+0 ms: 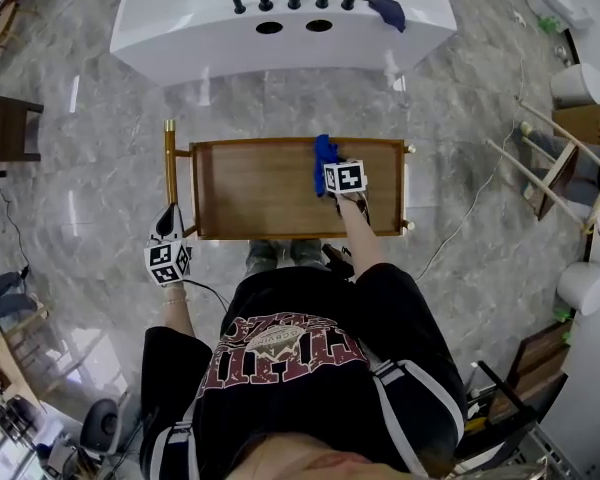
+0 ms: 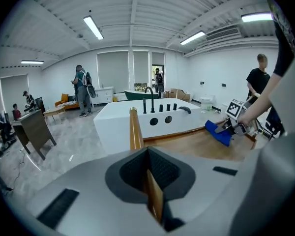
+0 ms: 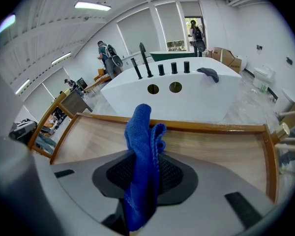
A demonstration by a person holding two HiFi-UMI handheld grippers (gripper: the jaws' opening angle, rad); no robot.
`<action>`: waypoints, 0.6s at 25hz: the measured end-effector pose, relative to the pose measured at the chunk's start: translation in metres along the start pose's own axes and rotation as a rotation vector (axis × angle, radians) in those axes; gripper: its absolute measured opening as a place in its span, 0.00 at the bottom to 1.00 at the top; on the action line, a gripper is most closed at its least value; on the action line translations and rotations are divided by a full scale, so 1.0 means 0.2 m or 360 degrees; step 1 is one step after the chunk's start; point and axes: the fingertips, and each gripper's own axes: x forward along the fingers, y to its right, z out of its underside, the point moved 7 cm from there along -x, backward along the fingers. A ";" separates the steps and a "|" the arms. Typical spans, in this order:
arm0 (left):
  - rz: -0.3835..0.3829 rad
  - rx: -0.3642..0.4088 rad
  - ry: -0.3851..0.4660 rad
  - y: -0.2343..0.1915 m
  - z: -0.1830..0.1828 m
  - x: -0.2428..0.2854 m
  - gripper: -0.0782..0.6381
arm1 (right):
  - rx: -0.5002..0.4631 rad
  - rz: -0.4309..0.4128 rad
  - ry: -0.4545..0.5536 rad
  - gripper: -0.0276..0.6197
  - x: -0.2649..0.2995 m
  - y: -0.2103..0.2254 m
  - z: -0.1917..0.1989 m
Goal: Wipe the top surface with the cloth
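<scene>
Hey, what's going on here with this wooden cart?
A person stands at the cart with a gripper in each hand. The right gripper is clamped on a blue cloth, held down on the cart's top near its far edge, right of centre. The left gripper is shut on the handle bar at the cart's left end, apparently steadying it.
</scene>
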 end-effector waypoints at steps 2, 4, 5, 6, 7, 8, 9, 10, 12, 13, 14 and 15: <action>-0.0002 0.0003 -0.0004 0.00 0.00 0.00 0.18 | 0.0006 -0.0006 0.0004 0.22 0.00 0.01 0.01; 0.0001 0.0043 -0.0019 0.02 0.01 0.00 0.18 | 0.0016 -0.0002 0.0004 0.22 -0.01 0.02 0.01; 0.0005 0.0078 -0.0034 0.03 0.01 0.00 0.18 | 0.0021 0.0002 0.0005 0.22 -0.01 0.02 0.01; 0.0010 0.0117 -0.0054 0.04 0.00 0.01 0.18 | 0.0026 0.0006 0.0006 0.22 -0.02 0.03 0.01; 0.0017 0.0160 -0.0082 0.05 0.00 0.01 0.18 | 0.0033 0.0010 0.0008 0.22 -0.02 0.04 0.02; 0.0025 0.0205 -0.0118 0.06 0.00 0.01 0.18 | 0.0040 0.0014 0.0010 0.22 -0.03 0.05 0.02; 0.0032 0.0246 -0.0162 0.08 0.00 0.02 0.18 | 0.0046 0.0019 0.0012 0.22 -0.04 0.07 0.02; 0.0035 0.0276 -0.0212 0.10 0.00 0.03 0.18 | 0.0052 0.0025 0.0014 0.22 -0.04 0.08 0.03; 0.0000 0.0314 -0.0281 0.14 -0.05 0.04 0.18 | 0.0059 0.0039 0.0015 0.22 -0.05 0.11 0.03; -0.0038 0.0356 -0.0271 0.18 -0.09 0.05 0.18 | 0.0062 0.0046 0.0013 0.22 -0.05 0.12 0.03; -0.0075 0.0432 -0.0234 0.23 -0.15 0.06 0.18 | 0.0064 0.0052 0.0012 0.22 -0.05 0.13 0.03; -0.0089 0.0528 -0.0190 0.30 -0.22 0.09 0.18 | 0.0066 0.0056 0.0011 0.22 -0.05 0.13 0.03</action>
